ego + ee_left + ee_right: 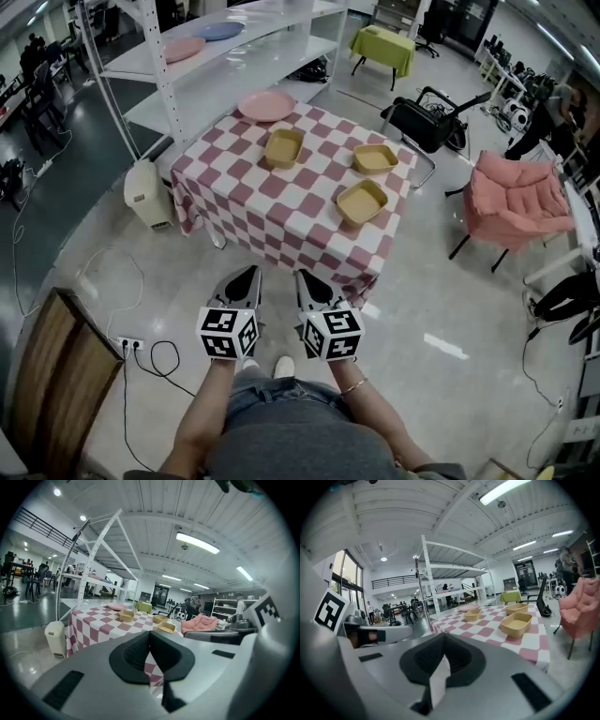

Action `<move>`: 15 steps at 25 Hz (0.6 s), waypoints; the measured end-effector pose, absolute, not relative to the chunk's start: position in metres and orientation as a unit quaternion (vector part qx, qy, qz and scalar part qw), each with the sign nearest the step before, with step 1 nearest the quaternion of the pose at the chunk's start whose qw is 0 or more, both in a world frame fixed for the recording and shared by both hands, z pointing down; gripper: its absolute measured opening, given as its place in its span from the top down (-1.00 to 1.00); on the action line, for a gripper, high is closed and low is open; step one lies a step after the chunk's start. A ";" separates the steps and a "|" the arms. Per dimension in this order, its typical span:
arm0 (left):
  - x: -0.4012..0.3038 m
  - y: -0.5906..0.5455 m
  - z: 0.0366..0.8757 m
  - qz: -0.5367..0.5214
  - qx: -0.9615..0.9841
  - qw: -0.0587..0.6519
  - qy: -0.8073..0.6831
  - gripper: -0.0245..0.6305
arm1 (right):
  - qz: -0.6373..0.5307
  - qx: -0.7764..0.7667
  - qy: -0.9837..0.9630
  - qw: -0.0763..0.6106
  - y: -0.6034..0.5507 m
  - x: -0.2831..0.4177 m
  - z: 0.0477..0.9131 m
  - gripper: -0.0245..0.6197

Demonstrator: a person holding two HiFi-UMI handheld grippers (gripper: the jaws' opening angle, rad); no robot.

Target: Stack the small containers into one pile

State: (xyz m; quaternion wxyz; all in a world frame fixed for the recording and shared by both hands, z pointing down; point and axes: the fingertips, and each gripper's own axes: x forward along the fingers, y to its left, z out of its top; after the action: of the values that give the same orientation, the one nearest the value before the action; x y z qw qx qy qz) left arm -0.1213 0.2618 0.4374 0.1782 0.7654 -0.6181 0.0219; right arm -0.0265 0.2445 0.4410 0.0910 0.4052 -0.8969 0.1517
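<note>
Right now your L tool [249, 272] & R tool [302, 276] are both closed, empty, short of the checkered desk [272, 220]; 3 tan containers [362, 202] sit apart on it, unstacked.

Holding left gripper [248, 274] and right gripper [304, 278] side by side, near each other, out in front of the body. Both pointed forward and slightly down, jaws closed together on nothing. Forearms [200, 417] bare, converging toward the grippers.
</note>
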 end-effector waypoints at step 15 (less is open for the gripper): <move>-0.111 0.257 0.449 0.026 0.770 0.178 -0.612 0.87 | 0.157 0.409 -0.894 0.088 0.245 -0.012 0.451 0.89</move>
State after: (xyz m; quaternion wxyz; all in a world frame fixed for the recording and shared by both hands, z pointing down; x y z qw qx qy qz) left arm -0.1112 0.2568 0.4489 0.1781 0.7698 -0.6124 0.0257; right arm -0.0119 0.2449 0.4512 0.0877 0.4094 -0.8944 0.1573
